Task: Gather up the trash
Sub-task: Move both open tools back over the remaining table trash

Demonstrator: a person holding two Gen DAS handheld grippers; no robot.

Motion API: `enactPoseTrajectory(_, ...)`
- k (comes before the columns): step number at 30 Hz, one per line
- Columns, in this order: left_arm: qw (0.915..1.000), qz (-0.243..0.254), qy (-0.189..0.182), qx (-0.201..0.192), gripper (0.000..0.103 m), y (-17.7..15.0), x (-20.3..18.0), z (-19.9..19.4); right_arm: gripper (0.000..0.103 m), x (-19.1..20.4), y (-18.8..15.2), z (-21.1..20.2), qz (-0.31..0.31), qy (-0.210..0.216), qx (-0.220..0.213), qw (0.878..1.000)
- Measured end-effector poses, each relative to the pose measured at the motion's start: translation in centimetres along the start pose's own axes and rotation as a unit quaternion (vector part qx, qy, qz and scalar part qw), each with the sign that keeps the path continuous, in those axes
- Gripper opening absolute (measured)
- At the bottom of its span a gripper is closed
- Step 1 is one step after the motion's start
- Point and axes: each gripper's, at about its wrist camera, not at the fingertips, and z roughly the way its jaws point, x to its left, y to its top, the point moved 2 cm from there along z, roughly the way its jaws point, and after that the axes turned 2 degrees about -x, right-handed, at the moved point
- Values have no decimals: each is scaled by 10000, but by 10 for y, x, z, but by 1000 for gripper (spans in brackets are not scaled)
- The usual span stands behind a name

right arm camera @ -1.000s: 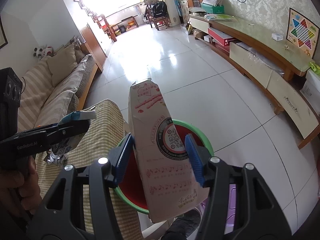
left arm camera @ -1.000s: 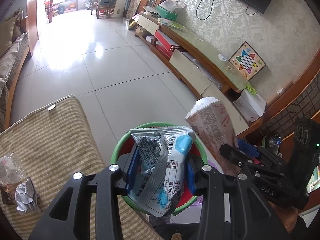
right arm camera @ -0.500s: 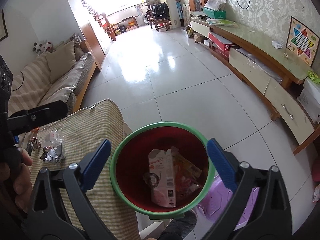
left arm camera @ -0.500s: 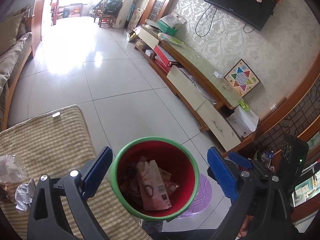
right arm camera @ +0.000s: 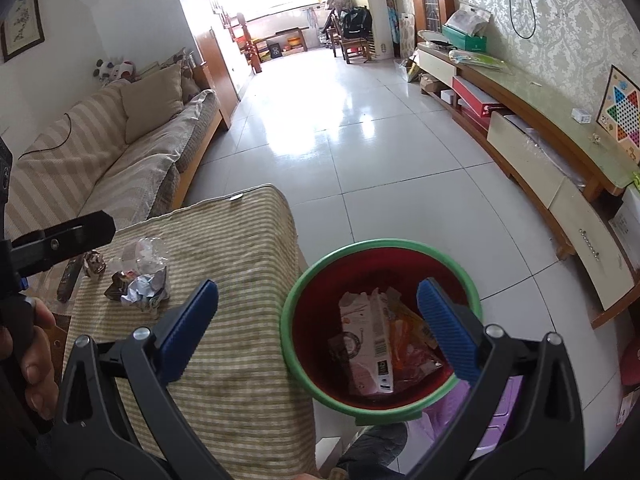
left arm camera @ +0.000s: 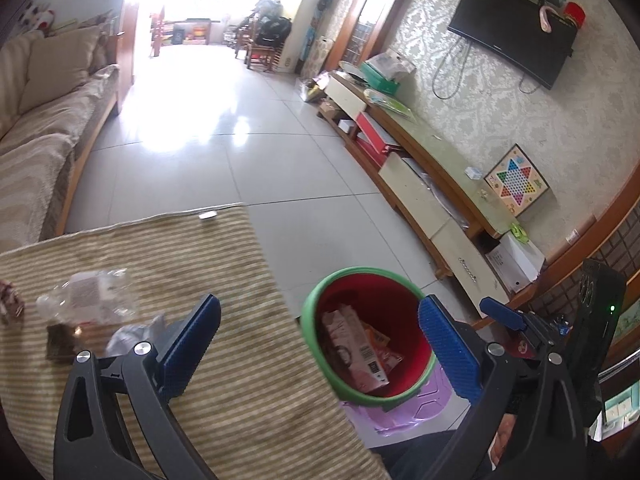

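While leftover wrappers (right arm camera: pixel 140 280) lie on the striped counter (right arm camera: pixel 224 264) ahead of the left tool (left arm camera: pixel 316 344), both tools hang spread and empty; the right tool (right arm camera: pixel 318 320) hovers over the red bin (right arm camera: pixel 380 312), where the carton (right arm camera: pixel 370 344) lies inside.

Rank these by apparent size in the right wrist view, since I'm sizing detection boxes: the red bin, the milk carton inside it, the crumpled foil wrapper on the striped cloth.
1. Red bin
2. Milk carton
3. Crumpled foil wrapper, clearly smallest here, though it lies farther away.
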Motion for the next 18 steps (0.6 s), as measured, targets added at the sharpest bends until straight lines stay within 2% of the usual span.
enactPoseTrajectory(9,9967,-497,608,-223,95,-29,82,-65,98,76,-14,5,-445,379,128,9982)
enactPoseTrajectory(18,9874,-1049,1100,-440,95,-56,164,-125,98,165,-38,25,-1110,613,519,9906)
